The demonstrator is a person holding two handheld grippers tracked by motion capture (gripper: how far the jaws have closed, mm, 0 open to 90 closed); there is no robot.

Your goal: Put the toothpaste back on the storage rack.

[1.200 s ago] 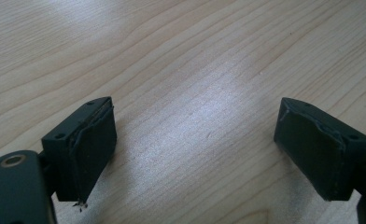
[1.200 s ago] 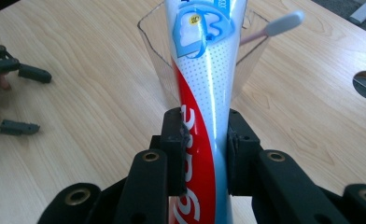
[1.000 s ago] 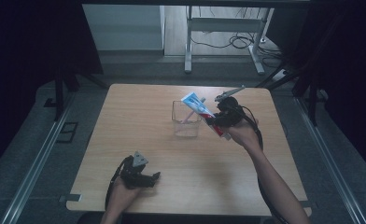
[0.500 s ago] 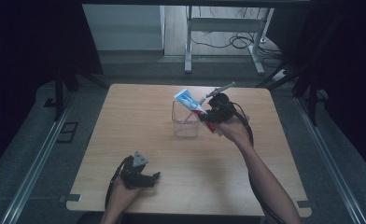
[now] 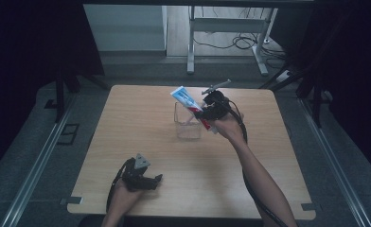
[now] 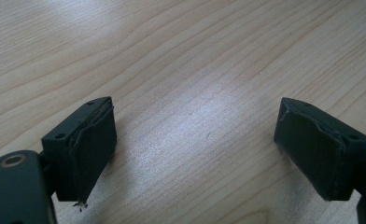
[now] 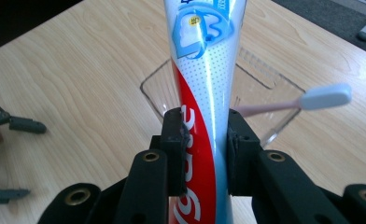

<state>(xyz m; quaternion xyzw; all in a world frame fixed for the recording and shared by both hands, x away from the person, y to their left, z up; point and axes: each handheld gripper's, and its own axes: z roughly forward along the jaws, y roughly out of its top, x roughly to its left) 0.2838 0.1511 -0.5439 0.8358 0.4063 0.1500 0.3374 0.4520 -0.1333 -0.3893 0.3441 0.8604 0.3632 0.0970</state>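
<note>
left gripper [image 5: 158, 178] idle at the near edge of the table [image 5: 278, 179], resting low on the wood, jaws wide apart with nothing between them – bare wood ahead of it. right gripper [image 7: 204, 140] is clamped on a toothpaste tube [image 7: 204, 79], pads pressing its red-and-white lower part, tube pointing up and away from the jaws. clear plastic cup [image 7: 265, 88] sits just beyond and below the tube's far end, a pink-handled toothbrush [image 7: 326, 97] already leaning in it. judgement: pickup and carry done – left to do is tip the tube in over the rim and release. tube not yet inside the cup.
</note>
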